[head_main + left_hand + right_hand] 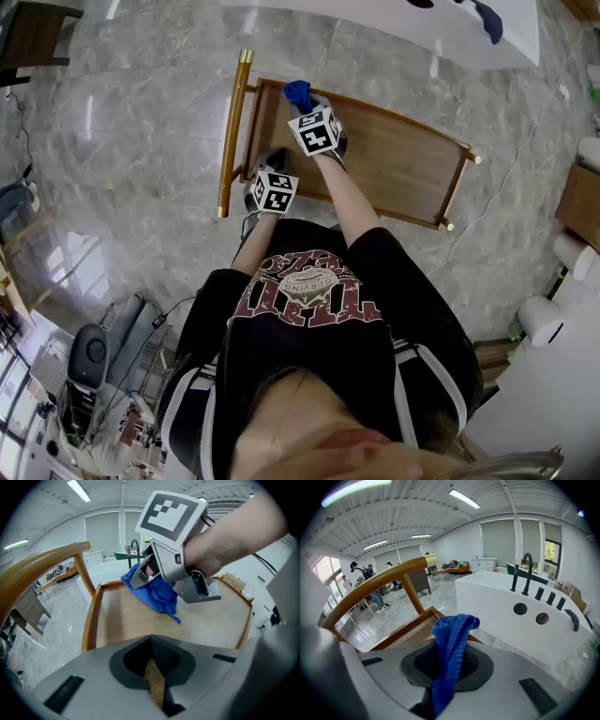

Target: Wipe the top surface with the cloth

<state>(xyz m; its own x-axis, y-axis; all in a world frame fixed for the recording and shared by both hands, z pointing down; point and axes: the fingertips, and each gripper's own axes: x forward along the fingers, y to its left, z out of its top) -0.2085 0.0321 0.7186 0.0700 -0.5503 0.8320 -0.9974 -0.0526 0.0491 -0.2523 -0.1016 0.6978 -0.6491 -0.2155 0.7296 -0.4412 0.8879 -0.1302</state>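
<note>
Wood fills the middle of the head view: the top surface (398, 164) of a cart, rimmed by a low rail, with a brass-coloured handle (232, 131) along its left end. The right gripper (309, 105) reaches over the far left corner with a blue cloth (298, 92) at its tip, and the left gripper (265, 173) hangs near the left end of the near rail. How the jaws stand cannot be read from this height. The left gripper view fills that in. Its own jaws meet at the tips with nothing between them, only a sliver of wood showing below. Ahead of them the right gripper is tilted down, the cloth bunched under its tip and lying on the wood near the far left corner. The right gripper view shows what the others hide: its jaws are clamped on the cloth, which stands up between them in a folded hump. Beyond it are the handle, a white tub (506, 616) with a black tap (526, 571), and people (370, 590) far off across the room.
</note>
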